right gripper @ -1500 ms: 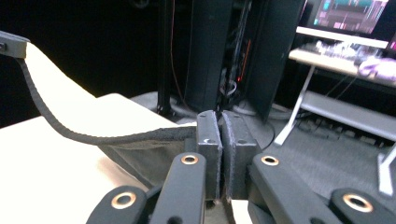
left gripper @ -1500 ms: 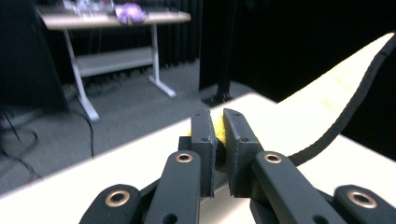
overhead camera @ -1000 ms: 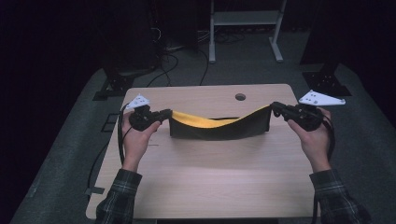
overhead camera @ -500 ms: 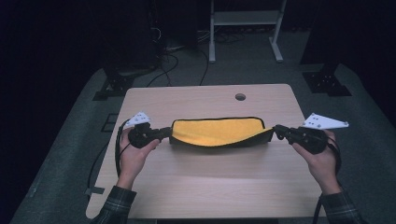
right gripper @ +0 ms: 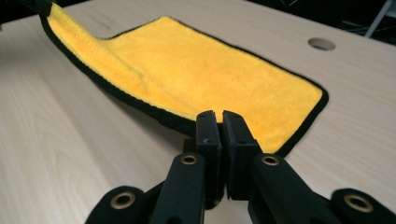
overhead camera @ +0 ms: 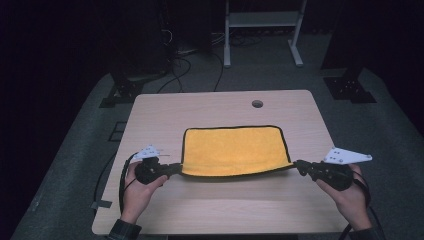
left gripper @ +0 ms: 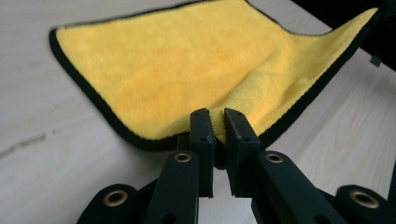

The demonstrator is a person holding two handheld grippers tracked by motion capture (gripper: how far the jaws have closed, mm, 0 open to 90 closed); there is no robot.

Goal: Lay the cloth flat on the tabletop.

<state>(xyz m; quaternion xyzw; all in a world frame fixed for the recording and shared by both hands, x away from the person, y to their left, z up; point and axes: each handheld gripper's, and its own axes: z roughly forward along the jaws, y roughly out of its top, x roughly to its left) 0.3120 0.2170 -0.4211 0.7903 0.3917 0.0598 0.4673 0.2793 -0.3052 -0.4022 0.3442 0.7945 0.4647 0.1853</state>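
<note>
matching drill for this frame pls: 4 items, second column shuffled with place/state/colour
1. cloth
2. left tool
3. right tool
4. table hole

A. shut on the cloth's near right corner
B. far side of the table, beyond the cloth
C. yellow with black trim, far part flat, near edge lifted
D. shut on the cloth's near left corner

Pairs: 1-C, 2-D, 3-A, 4-B
</note>
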